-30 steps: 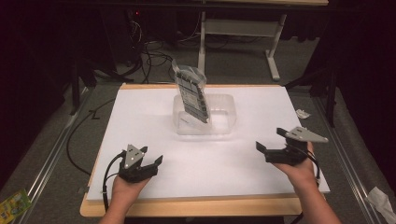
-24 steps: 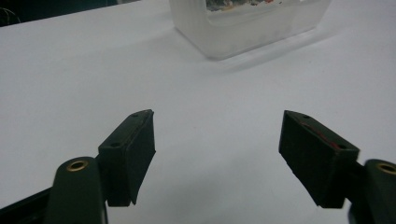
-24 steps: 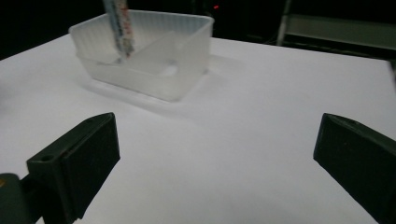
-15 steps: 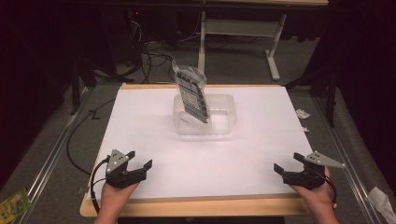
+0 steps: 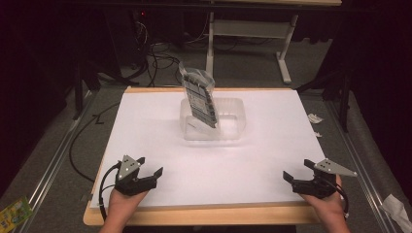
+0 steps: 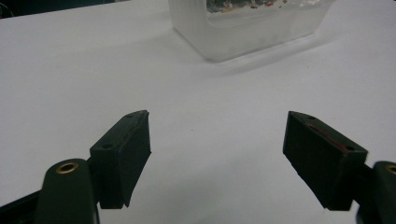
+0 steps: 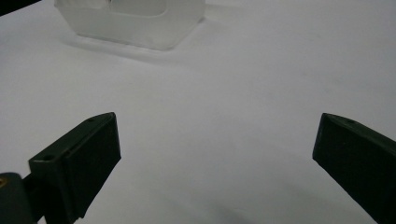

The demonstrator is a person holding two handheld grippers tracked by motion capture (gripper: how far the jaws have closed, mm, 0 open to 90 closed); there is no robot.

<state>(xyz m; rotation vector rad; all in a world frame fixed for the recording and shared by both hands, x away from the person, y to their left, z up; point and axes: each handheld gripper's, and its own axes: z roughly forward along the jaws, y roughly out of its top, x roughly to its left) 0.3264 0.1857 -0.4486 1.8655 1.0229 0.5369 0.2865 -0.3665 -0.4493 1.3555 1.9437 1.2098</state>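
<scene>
Both grippers (image 5: 149,173) (image 5: 295,175) nearer table edge (image 5: 204,213), perhaps clear of tub (image 5: 233,127).

Left tongs (image 5: 148,166), right tongs (image 5: 297,170) agape

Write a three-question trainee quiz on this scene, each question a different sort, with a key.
1. True or false: the left tool is shut on the packet.
2. Multiple choice: the packet leans out of A) a clear plastic tub, B) a metal bowl, C) a cardboard box.
3. Fill in: both tools sit near the table's ___ edge, the right tool with jaws open.

Key: 1 false; 2 A; 3 near (the person's side).
</scene>
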